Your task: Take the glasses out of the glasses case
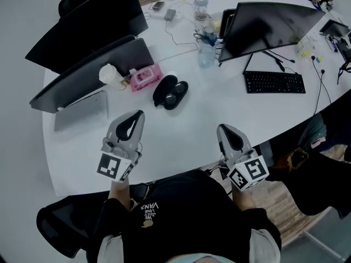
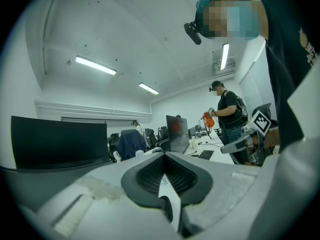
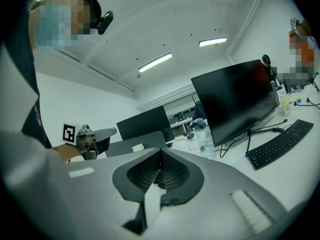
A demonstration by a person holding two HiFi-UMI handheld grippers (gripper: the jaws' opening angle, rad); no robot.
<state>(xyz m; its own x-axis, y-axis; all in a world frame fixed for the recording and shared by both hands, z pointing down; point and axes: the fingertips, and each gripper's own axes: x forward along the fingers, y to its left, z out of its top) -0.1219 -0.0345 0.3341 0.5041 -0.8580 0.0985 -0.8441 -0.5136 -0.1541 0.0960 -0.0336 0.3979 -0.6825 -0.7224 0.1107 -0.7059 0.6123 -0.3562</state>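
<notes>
A black glasses case [image 1: 170, 92] lies open on the white table [image 1: 192, 130], its two halves side by side; I cannot make out the glasses in its dark inside. My left gripper [image 1: 137, 114] hovers near the table's front, a little short and left of the case, its jaws closed together on nothing. My right gripper [image 1: 221, 127] is held further right and nearer to me, also shut and empty. In the left gripper view the left gripper [image 2: 164, 154] points out across the room. The right gripper [image 3: 160, 150] aims up over the desk.
A pink tissue pack [image 1: 145, 77] and a white cup [image 1: 111, 75] sit just left of the case, behind a laptop [image 1: 82, 111]. A water bottle [image 1: 205, 48], a monitor [image 1: 271, 26] and a keyboard [image 1: 274, 82] stand right. Another person [image 2: 227, 114] stands beyond.
</notes>
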